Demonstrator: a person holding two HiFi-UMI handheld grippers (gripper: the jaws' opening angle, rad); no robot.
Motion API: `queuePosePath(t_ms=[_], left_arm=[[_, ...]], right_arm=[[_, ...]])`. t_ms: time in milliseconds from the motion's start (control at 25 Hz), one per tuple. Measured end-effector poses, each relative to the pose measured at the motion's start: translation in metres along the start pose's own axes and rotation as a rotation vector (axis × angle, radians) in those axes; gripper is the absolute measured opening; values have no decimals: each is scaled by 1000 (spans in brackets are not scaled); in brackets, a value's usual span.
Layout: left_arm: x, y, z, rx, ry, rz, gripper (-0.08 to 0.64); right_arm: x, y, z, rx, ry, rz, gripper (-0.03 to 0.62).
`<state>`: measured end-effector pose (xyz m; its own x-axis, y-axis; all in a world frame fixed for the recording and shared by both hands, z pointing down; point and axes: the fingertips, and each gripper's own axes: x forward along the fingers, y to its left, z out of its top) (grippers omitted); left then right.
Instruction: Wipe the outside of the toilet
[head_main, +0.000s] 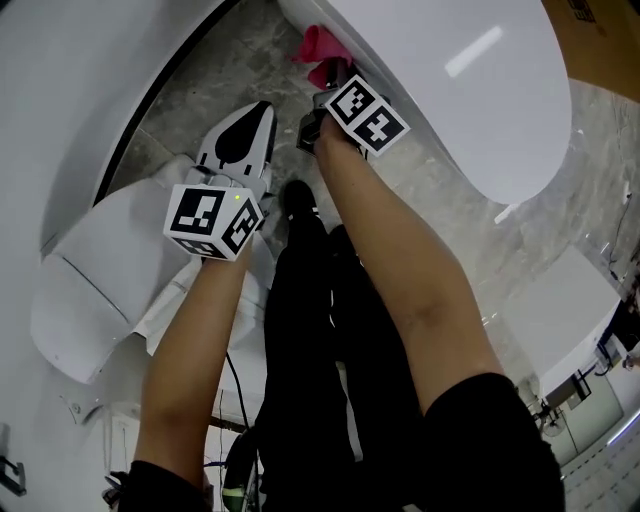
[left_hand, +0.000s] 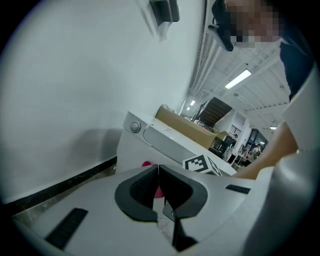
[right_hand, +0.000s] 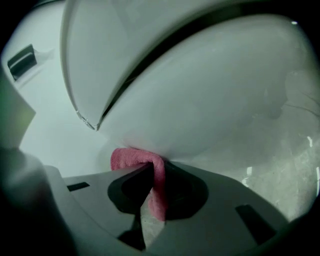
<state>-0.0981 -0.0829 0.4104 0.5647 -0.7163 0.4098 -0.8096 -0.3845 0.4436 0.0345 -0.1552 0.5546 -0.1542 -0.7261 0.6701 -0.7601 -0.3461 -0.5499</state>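
Pressing the one pink cloth (right_hand: 131, 158) against the lower outside curve of the single toilet (right_hand: 215, 100), the right gripper (right_hand: 152, 175) is pinching it tight between its jaws for rubbing. The other of the two, the left gripper (left_hand: 158, 186), is hanging aside, jaws together, gripping nothing.

Narrow floor strip (head_main: 215, 60) open between white wall (head_main: 70, 90) and toilet (head_main: 470, 80), person's legs (head_main: 310, 330) blocking its near end
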Motion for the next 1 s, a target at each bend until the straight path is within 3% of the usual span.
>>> queuePosePath(t_ms=[200, 400, 720, 1000], left_arm=[[15, -31, -7, 30, 9, -29, 18], [4, -81, -46, 33, 50, -46, 18], [-2, -147, -75, 38, 67, -73, 18], [-8, -188, -98, 44, 70, -99, 18]], right_arm=[[-28, -48, 2, 24, -1, -15, 78], [-67, -93, -11, -8, 37, -19, 78], [-123, -145, 5, -2, 20, -20, 78], [-169, -221, 9, -9, 11, -97, 78]])
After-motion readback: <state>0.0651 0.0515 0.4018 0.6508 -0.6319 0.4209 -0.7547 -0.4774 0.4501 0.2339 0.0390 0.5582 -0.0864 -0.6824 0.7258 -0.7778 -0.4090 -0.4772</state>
